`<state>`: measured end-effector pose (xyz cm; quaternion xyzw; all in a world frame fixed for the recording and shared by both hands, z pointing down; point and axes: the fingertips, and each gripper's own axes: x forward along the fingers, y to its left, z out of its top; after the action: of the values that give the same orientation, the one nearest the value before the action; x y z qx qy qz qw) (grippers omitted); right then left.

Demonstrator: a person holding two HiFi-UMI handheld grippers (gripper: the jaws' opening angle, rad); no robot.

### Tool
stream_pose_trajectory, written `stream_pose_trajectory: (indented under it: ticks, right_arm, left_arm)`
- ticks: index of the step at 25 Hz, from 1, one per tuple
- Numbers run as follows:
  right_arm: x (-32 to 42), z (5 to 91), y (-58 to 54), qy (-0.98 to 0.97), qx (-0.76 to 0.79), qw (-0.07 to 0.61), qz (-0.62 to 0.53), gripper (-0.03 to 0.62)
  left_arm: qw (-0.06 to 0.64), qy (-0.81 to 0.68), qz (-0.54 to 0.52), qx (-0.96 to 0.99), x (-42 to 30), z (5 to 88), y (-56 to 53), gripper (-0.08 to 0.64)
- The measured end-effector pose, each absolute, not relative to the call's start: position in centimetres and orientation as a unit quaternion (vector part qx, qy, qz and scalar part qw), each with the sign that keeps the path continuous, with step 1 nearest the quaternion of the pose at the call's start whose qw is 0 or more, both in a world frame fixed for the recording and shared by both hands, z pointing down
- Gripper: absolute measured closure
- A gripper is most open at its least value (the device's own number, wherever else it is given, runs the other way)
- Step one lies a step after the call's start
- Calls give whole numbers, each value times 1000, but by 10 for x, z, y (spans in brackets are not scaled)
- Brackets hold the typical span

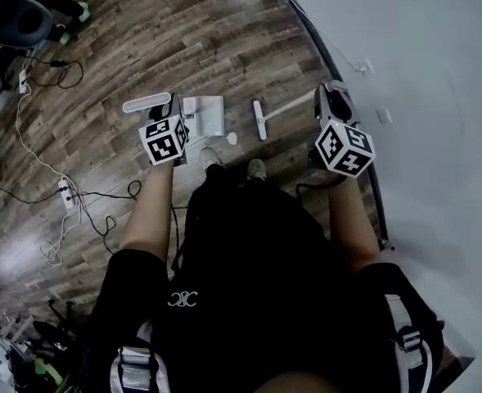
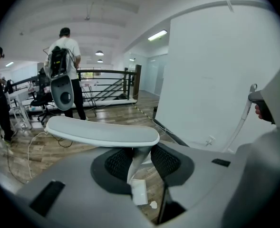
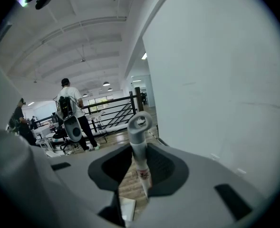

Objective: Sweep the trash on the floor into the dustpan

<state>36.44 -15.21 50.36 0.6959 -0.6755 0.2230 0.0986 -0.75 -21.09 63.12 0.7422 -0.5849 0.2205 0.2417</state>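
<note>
Set to sweep. Clamped on pan handle point(image 2: 101, 132) with left gripper point(image 2: 140, 161), on broom point(image 3: 139, 141) with right gripper point(image 3: 139, 167). Trash point(image 1: 231, 138) on floor point(image 1: 142, 39) just beside pan point(image 1: 208, 115). Next, probably: drawing broom leftward, nudging trash in.

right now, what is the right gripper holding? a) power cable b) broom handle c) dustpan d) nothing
b: the right gripper is shut on the broom handle, its loop end sticking up past the jaws; the left gripper has the dustpan.
</note>
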Motion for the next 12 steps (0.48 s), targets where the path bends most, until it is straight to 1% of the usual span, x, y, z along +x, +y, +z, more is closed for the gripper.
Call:
stream_pose_trajectory:
  ticks: [7, 12]
  right_arm:
    - [361, 525, -144, -726, 638, 108, 232, 488]
    - [340, 538, -137, -748, 607, 109, 243, 488]
  left_arm:
    - [231, -636, 223, 702, -14, 613, -151, 437]
    - [240, -664, 216, 675, -28, 612, -116, 437]
